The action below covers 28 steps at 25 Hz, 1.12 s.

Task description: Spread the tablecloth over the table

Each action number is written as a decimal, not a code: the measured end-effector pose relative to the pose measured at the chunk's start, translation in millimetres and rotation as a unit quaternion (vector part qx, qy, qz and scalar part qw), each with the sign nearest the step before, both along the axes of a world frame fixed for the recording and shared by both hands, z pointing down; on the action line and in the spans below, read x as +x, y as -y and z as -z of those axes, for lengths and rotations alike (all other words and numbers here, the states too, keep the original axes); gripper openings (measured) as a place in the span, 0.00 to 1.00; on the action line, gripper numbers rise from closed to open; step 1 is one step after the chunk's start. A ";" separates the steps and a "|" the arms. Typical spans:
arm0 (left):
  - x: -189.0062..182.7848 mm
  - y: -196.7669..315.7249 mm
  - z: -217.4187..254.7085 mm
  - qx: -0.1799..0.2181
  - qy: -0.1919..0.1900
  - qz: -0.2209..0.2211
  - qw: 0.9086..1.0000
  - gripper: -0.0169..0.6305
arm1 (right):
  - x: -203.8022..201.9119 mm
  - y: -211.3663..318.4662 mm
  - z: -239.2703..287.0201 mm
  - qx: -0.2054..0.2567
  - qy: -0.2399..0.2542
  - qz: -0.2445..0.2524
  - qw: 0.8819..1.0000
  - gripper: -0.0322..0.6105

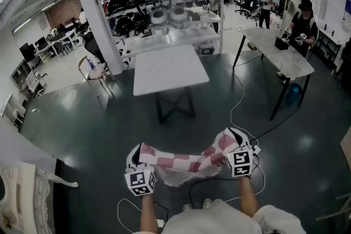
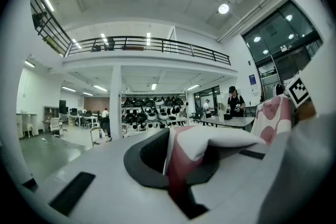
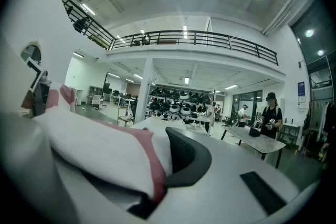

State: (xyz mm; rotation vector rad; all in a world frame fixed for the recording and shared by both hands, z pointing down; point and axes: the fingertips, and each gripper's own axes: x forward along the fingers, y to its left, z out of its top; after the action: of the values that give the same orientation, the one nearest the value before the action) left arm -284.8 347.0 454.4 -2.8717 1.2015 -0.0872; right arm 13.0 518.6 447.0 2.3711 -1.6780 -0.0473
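Observation:
A red-and-white checked tablecloth (image 1: 184, 164) hangs bunched between my two grippers, low in the head view and well short of the table. My left gripper (image 1: 135, 155) is shut on its left end, and the cloth (image 2: 197, 147) is folded between the jaws in the left gripper view. At the other end my right gripper (image 1: 236, 140) is shut on the fabric (image 3: 100, 147), which spills over the left jaw in the right gripper view. The white-topped square table (image 1: 170, 69) stands bare ahead of me on black crossed legs, a few steps away.
A long white table (image 1: 277, 52) stands at the right with a person (image 1: 303, 22) at it. Shelves of round black and white items (image 1: 164, 5) fill the back. A white pillar (image 1: 96, 13) and a chair (image 1: 93, 71) are at left. Cables (image 1: 240, 101) trail over the dark floor.

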 end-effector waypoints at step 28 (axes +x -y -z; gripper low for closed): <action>66.0 -11.4 8.1 0.019 -0.004 0.022 1.000 0.07 | 45.7 12.4 -5.4 0.010 0.002 0.059 0.998 0.07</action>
State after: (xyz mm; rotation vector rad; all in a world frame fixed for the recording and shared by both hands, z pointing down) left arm -218.8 358.4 446.3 -2.8159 1.2526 -0.0541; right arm 58.7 506.2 452.4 2.2853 -1.8270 -0.0799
